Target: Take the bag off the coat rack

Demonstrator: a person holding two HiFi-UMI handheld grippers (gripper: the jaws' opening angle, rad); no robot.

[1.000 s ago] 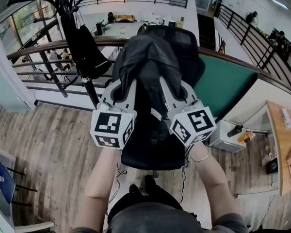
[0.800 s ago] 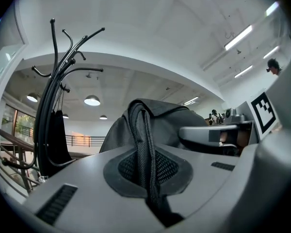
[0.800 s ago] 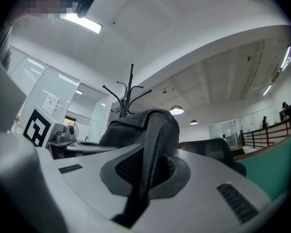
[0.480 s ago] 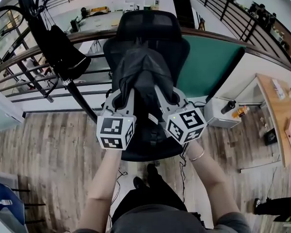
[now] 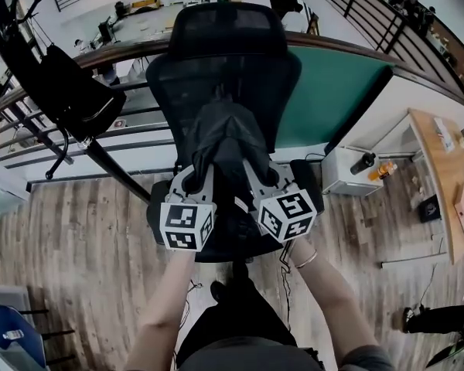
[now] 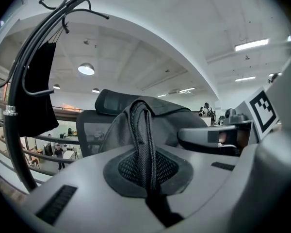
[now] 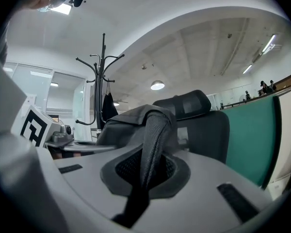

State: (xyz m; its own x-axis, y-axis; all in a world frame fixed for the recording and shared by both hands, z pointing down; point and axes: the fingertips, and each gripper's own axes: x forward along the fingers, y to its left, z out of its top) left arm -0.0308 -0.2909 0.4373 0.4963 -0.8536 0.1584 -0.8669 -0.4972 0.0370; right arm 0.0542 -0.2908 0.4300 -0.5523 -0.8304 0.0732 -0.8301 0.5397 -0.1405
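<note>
Clamping one backpack strap (image 6: 143, 144) each, left gripper (image 5: 203, 172) and right gripper (image 5: 253, 172) sit mid-frame. Coat rack (image 5: 113, 170) stands upper left.

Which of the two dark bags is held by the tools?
The bag before the office chair: the left tool and right tool pinch its straps. The other bag hangs on the coat rack.

We're looking down on a black mesh office chair (image 5: 178, 83), green panel (image 5: 332, 99) just behind it on the right, wooden handrail (image 5: 116, 54) curving across, plank floor (image 5: 77, 238) beneath, white cabinet (image 5: 344, 182) nearby, dark bottle (image 5: 361, 163) on top.
</note>
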